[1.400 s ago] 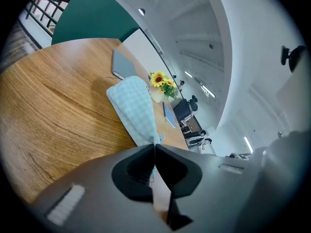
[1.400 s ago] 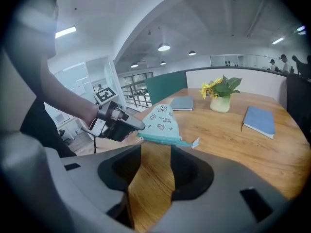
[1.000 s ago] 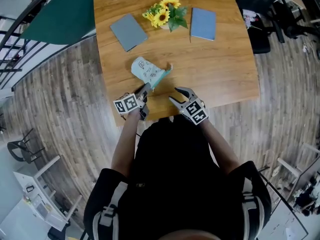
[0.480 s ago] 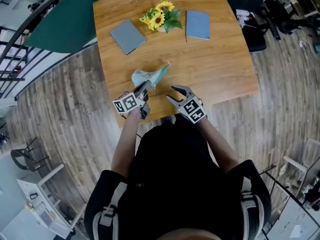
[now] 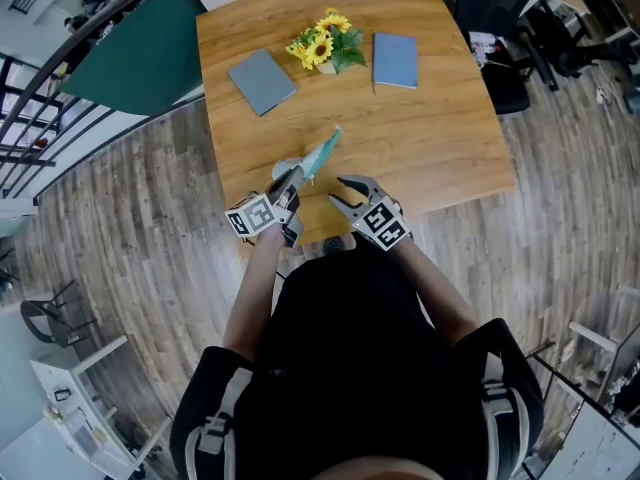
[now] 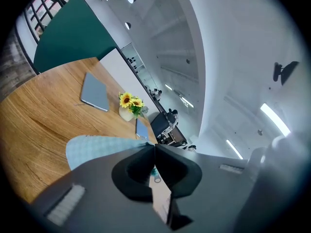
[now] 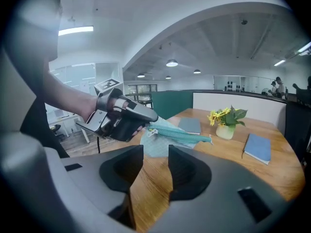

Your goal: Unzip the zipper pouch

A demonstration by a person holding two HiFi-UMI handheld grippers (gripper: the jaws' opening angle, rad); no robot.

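Not much done yet imo: above the wooden table (image 5: 440, 138) the light blue zipper pouch (image 5: 318, 155) sticks out ahead of the left claw (image 5: 291, 178), which is clamped tight on its near end. The teal zipper (image 7: 182, 136) looks closed along its whole length, so all the unzipping is still left. The right claw (image 5: 338, 192) sits just beside the left one, short of the pouch, with nothing between its jaws, which are apart but have just been closing a bit. The right gripper view shows the zipper side-on, plus a small white pull (image 7: 151, 131) right at the left claw's tip; the head view only gets the pouch edge-on
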